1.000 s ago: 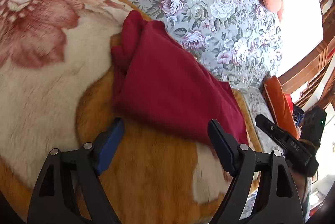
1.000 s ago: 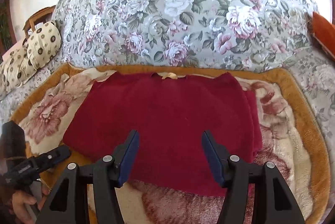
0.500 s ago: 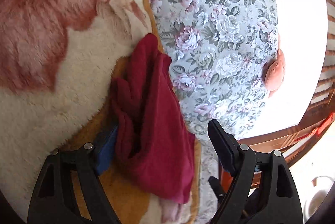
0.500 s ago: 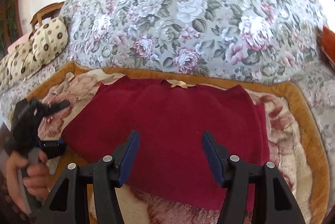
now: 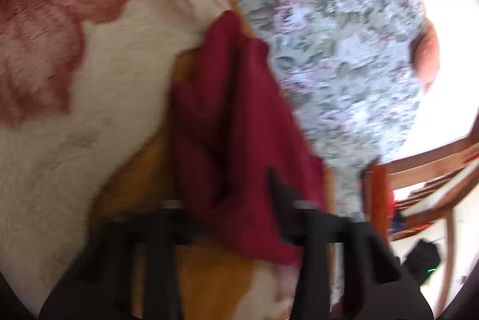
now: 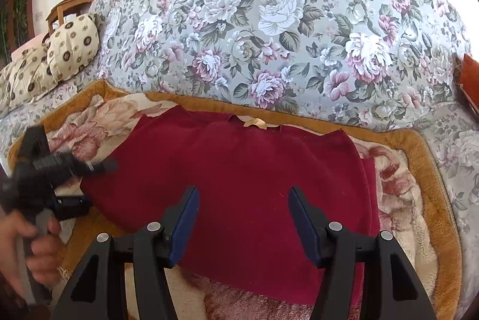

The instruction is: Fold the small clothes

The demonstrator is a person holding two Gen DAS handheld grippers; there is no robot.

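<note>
A dark red garment (image 6: 248, 185) lies spread on a floral plush blanket (image 6: 419, 224), its neckline with a tan label toward the sofa back. My right gripper (image 6: 242, 215) is open and empty, hovering over the garment's near part. My left gripper (image 5: 227, 200) is at the garment's (image 5: 233, 134) left edge, with bunched red cloth between its fingers; the view is blurred, so its closure is unclear. The left gripper also shows in the right wrist view (image 6: 74, 185), held by a hand at the garment's left edge.
The floral sofa back (image 6: 269, 20) rises behind the blanket. Patterned cream cushions (image 6: 60, 56) lie at the far left. An orange cushion (image 5: 425, 56) and a wooden chair frame (image 5: 434, 170) stand to the right in the left wrist view.
My left gripper has moved in onto the garment's left edge, and cloth now sits between its fingers. My right gripper has stayed open over the garment.
</note>
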